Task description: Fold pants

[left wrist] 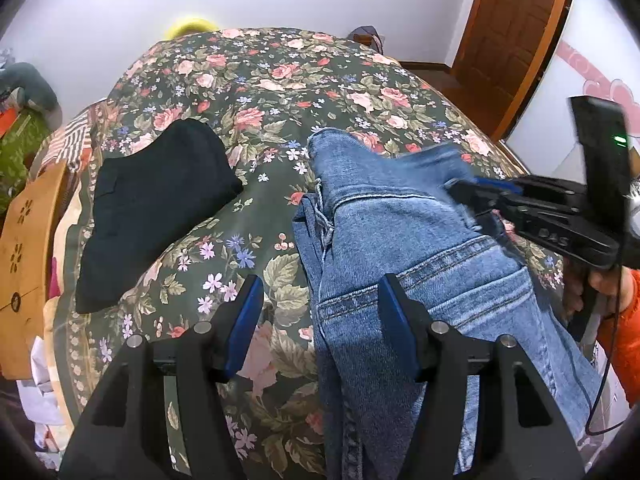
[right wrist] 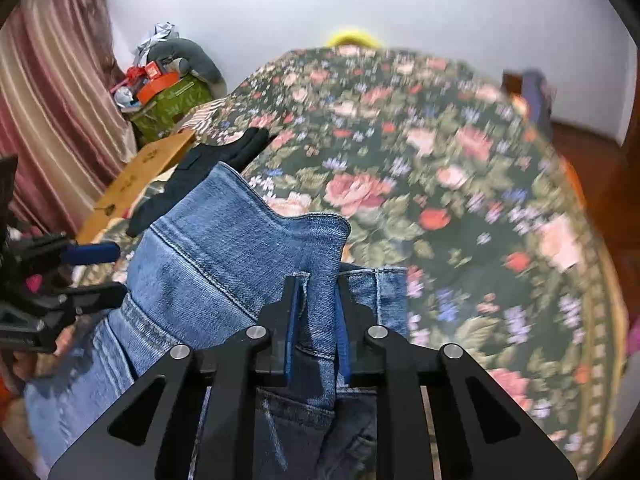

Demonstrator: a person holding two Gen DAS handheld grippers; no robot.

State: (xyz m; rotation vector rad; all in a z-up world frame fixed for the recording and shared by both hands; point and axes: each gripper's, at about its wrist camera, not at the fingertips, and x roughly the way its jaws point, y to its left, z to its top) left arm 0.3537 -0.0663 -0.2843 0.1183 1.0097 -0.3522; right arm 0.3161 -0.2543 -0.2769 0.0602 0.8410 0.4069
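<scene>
Blue jeans (left wrist: 400,240) lie bunched on the floral bedspread (left wrist: 280,88), waistband end raised. In the right wrist view my right gripper (right wrist: 319,292) is shut on a fold of the jeans (right wrist: 224,240), with denim pinched between its blue pads. The left wrist view shows the same right gripper (left wrist: 466,196) biting the jeans' right edge. My left gripper (left wrist: 320,284) stands open over the jeans' left edge. Denim lies against its right finger, bedspread shows beside its left finger, and nothing is pressed. From the right wrist camera the left gripper (right wrist: 96,272) appears open at the far left.
A folded black garment (left wrist: 156,208) lies on the bed left of the jeans. A wooden bed end (left wrist: 24,240) and cluttered boxes (right wrist: 168,100) stand at the left by a curtain (right wrist: 52,100). A wooden door (left wrist: 516,40) is at the far right. An orange sleeve (left wrist: 624,320) shows.
</scene>
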